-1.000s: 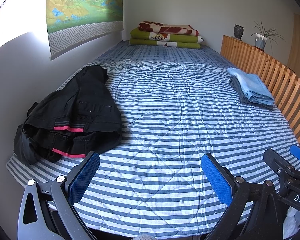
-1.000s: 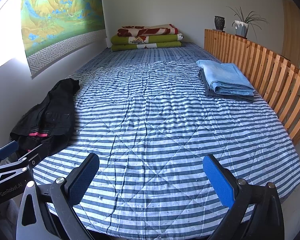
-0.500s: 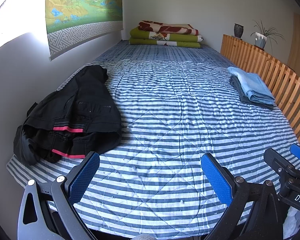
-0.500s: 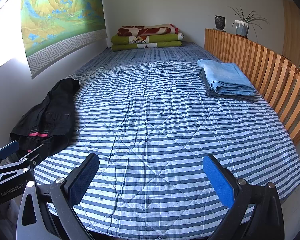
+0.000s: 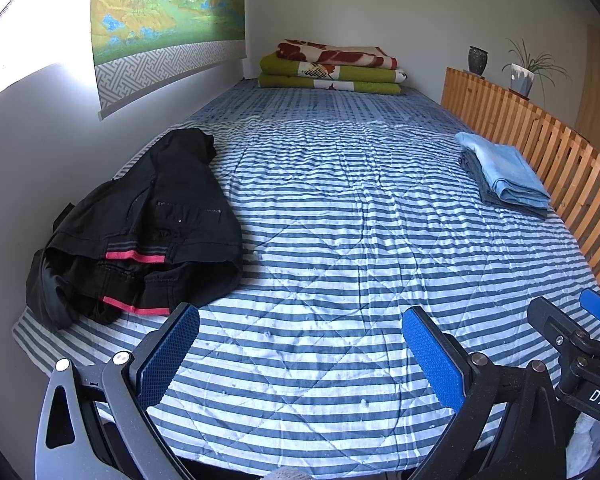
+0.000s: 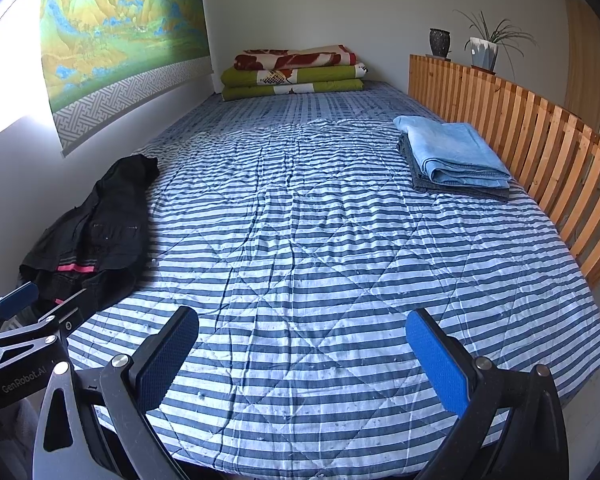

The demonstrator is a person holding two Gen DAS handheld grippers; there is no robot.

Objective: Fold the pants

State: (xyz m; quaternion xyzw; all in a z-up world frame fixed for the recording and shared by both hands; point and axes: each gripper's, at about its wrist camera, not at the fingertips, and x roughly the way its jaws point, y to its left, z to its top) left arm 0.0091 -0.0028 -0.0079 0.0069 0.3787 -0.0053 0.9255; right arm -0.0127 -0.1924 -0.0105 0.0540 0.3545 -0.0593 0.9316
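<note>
At the lower left of the left wrist view, the black pants lie in a crumpled heap against the wall-side edge of the bed, their pink-striped waistband turned toward the camera. They look dropped rather than laid out, so the fold has probably not begun. The left claw hangs near the bed's front edge with its blue pads spread wide and nothing between them, just right of the heap, likely readied for a first grab at the waistband. At the right of the frame a folded blue and grey stack sits beside the wooden slat rail, likely finished laundry set out of the way. Part of the right claw shows at the lower right corner.

In the right wrist view, the black pants sit at centre left, well apart from the right claw, which is also spread and empty over bare striped quilt. The open middle of the bed seems kept free as the folding area. Folded blankets rest at the far end.
</note>
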